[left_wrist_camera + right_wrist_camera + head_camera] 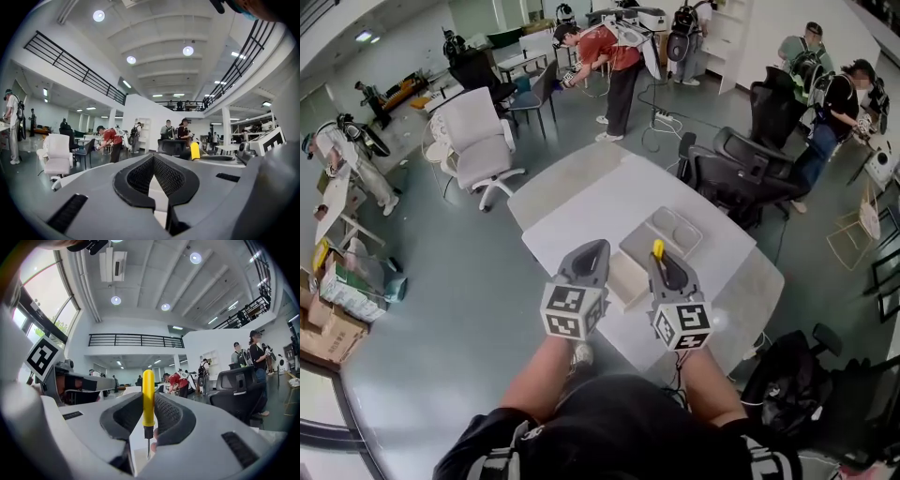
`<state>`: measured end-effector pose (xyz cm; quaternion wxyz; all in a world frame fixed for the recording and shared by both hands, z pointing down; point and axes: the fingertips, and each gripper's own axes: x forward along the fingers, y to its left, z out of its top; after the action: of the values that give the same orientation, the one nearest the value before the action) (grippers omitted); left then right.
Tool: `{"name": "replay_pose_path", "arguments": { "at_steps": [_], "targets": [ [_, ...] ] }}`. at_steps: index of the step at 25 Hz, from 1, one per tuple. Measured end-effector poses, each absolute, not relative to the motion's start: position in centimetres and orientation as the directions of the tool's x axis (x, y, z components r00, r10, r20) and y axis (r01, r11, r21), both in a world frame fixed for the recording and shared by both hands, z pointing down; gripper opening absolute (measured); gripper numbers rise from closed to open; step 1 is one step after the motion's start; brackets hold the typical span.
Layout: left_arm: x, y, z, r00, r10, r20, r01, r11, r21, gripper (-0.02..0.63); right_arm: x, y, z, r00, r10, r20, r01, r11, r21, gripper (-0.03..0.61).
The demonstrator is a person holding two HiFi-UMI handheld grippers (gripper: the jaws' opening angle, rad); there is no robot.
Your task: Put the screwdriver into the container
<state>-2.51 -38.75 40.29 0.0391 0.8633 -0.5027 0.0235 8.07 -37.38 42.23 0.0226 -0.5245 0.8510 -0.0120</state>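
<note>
My right gripper (pixel 660 259) is shut on a screwdriver with a yellow handle (pixel 657 248), which sticks up past the jaw tips. In the right gripper view the handle (pixel 148 394) stands upright between the black pads (pixel 171 414), its thin metal shaft pointing down behind them. The grey container (pixel 686 230), a shallow tray with compartments, lies on the white table (pixel 581 202) just beyond the right gripper. My left gripper (pixel 598 247) hovers beside the right one, its jaws (pixel 153 158) shut with nothing between them. The left gripper view catches the yellow handle (pixel 195 151) at its right.
A pale flat box (pixel 627 278) lies on the table between the two grippers. Black office chairs (pixel 736 173) stand at the table's far right, a white chair (pixel 483 141) at the far left. Several people work at desks farther off.
</note>
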Motion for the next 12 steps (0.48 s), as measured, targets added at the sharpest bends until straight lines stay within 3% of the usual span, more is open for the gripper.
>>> {"name": "replay_pose_path", "arguments": {
  "at_steps": [12],
  "targets": [
    [-5.6, -45.1, 42.4, 0.595, -0.797, 0.105, -0.804, -0.588, 0.092, 0.012, 4.3, -43.1, 47.2, -0.393, -0.915, 0.096, -0.919, 0.394, -0.003, 0.063]
  ]
}}
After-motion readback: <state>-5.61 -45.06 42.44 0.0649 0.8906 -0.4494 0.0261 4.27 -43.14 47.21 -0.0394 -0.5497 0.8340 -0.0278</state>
